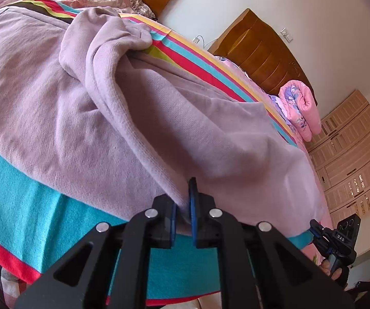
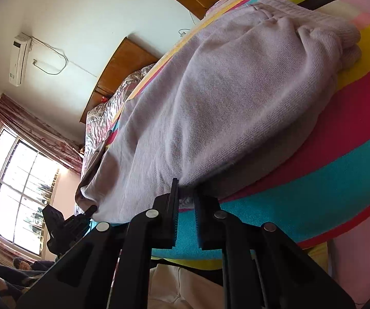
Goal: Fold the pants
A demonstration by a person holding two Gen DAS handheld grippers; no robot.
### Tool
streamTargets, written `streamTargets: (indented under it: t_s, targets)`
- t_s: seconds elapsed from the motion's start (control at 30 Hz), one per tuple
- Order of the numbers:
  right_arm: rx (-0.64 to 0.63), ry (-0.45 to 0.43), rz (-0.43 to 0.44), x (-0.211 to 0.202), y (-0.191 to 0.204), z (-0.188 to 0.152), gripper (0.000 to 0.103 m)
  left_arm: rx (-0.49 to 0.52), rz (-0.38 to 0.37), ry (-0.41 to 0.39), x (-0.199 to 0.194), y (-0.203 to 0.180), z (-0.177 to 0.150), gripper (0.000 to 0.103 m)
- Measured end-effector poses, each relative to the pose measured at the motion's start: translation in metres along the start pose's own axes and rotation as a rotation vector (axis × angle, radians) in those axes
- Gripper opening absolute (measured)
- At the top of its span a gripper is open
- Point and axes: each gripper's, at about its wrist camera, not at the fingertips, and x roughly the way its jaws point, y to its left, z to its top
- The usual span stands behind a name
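Lilac sweatpants (image 1: pixel 87 108) lie on a striped blanket (image 1: pixel 30 193) on a bed. My left gripper (image 1: pixel 184 206) is shut on a fold of the pants' near edge. My right gripper (image 2: pixel 186 198) is shut on the pants' near edge too; the pants (image 2: pixel 223 97) stretch away from it to the ribbed waistband (image 2: pixel 321 20) at the far end. The right gripper also shows at the lower right of the left wrist view (image 1: pixel 316 228), and the left gripper at the lower left of the right wrist view (image 2: pixel 92 209), each at the cloth's edge.
A wooden headboard (image 1: pixel 264 51) and a rolled pink quilt (image 1: pixel 303 108) lie beyond the pants. Wardrobe doors (image 1: pixel 357 154) stand at right. In the right wrist view there is a window (image 2: pixel 12 193), an air conditioner (image 2: pixel 19 59) and shiny bedding (image 2: pixel 110 108).
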Motion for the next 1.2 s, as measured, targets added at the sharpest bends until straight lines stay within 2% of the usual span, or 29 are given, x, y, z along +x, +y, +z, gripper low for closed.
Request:
streamTargets:
  t_s: [0.07,0.1,0.13,0.2,0.3,0.37,0.43,0.57,0.67,0.83,0.93,1.0,1.03,1.07,1.1,1.13,1.17,1.2]
  targets:
    - [0.003,0.01,0.008,0.001,-0.001,0.002,0.016,0.012,0.013,0.002,0.001,-0.001,0.003,0.013]
    - [0.008,0.001,0.016,-0.003,-0.003,0.003,0.022,0.01,0.013,-0.003,0.001,-0.001,0.004,0.015]
    - [0.017,-0.028,0.016,-0.01,-0.006,0.005,0.034,0.007,0.014,-0.005,0.001,-0.002,0.005,0.017]
    - [0.052,-0.099,0.003,-0.027,-0.015,0.011,0.044,0.011,0.025,-0.015,0.001,-0.004,0.008,0.019]
    - [0.119,-0.156,-0.032,-0.043,-0.038,0.02,0.044,0.002,0.026,-0.033,-0.002,-0.004,0.012,0.019]
    - [0.122,-0.162,-0.034,-0.043,-0.045,0.024,0.042,-0.006,0.032,-0.037,-0.004,0.004,0.012,0.019]
    - [0.113,-0.166,-0.088,-0.04,-0.048,0.028,0.013,-0.011,0.036,-0.034,-0.002,0.007,0.011,0.013]
    - [0.011,-0.211,-0.133,-0.045,-0.028,0.038,0.01,0.039,0.062,-0.051,-0.007,-0.002,0.013,0.009]
    - [0.06,-0.132,-0.149,-0.035,-0.051,0.035,0.01,0.041,0.099,-0.022,0.0,0.001,0.013,0.009]
    - [0.062,-0.17,-0.115,-0.047,-0.057,0.029,0.01,0.026,0.085,-0.033,-0.001,0.004,0.013,0.009]
    - [0.061,-0.143,-0.134,-0.04,-0.062,0.029,0.01,0.036,0.094,-0.02,0.0,0.003,0.014,0.011]
    - [0.073,-0.128,-0.113,-0.044,-0.066,0.029,0.012,0.02,0.084,-0.013,-0.002,0.007,0.014,0.021]
    - [0.066,-0.115,-0.12,-0.05,-0.064,0.029,0.017,0.016,0.08,-0.012,-0.005,0.008,0.015,0.026]
    - [0.052,-0.109,-0.163,-0.057,-0.06,0.03,0.027,0.015,0.086,-0.022,-0.01,0.009,0.017,0.046]
    - [0.027,-0.118,-0.231,-0.067,-0.055,0.029,0.05,0.014,0.102,-0.044,-0.017,0.01,0.018,0.074]
    - [-0.018,-0.138,-0.277,-0.077,-0.045,0.032,0.057,0.009,0.126,-0.079,-0.026,0.012,0.019,0.084]
    - [-0.069,-0.162,-0.31,-0.085,-0.034,0.036,0.057,0.003,0.137,-0.117,-0.036,0.015,0.021,0.09]
    - [-0.125,-0.184,-0.334,-0.09,-0.019,0.043,0.057,-0.001,0.131,-0.138,-0.044,0.018,0.024,0.09]
